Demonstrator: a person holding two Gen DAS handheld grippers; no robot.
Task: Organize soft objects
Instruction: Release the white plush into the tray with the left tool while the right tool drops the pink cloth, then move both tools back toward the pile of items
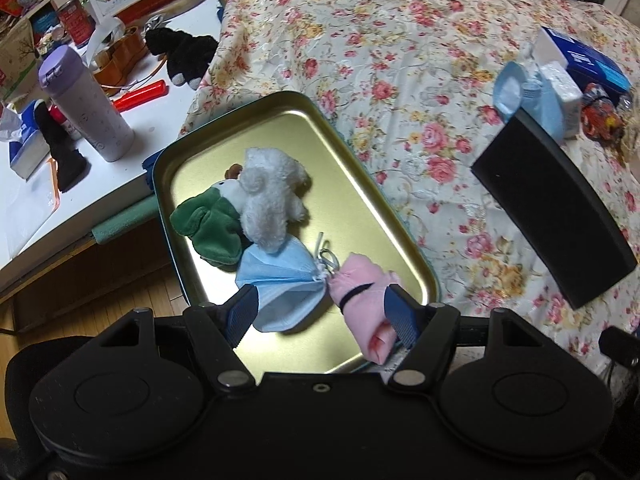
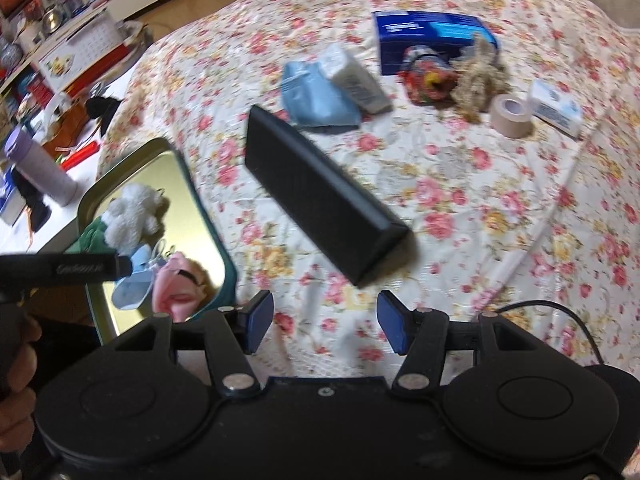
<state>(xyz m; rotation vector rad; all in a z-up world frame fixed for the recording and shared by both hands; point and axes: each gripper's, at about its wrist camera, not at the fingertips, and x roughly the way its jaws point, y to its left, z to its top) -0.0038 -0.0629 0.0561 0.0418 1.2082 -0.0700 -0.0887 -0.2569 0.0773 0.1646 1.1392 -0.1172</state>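
4 soft things sit inside the gold metal tray [image 1: 344,152], which rests at the edge of the floral bedspread [image 1: 400,40]. At the far end of the tray there's a fluffy white plush animal [image 1: 268,196] lying partly on top of a green plush toy [image 1: 208,228], the 2 pressed right together. Just nearer than those is a pleated light blue face mask [image 1: 280,284], fanned out with its white ear loops bunched at one corner. Touching that corner is a rolled pink cloth bundle [image 1: 364,304] with a thin dark band around it, kinda wrinkly and lying along the tray's near right edge.

The left gripper [image 1: 320,312] hangs over the near end of the tray with its blue pads spread wide. The pink bundle and part of the mask sit between them, and 1 pad overlaps the bundle, but I can't tell if it's actually touching. It's not clamped on anything.

The right gripper [image 2: 326,322] is off to the right of the tray, over bare bedspread, its pads wide apart with nothing between them.

Also right of the tray: a long black rectangular case [image 2: 320,196] lying at an angle. Beyond it, farther from the tray, are another blue face mask [image 2: 312,96], a white tissue packet [image 2: 356,76], a blue cardboard box [image 2: 424,32], a multicoloured fabric toy [image 2: 424,76], a scruffy tan plush [image 2: 478,84], a beige tape roll [image 2: 512,114] and a small white box [image 2: 556,108].
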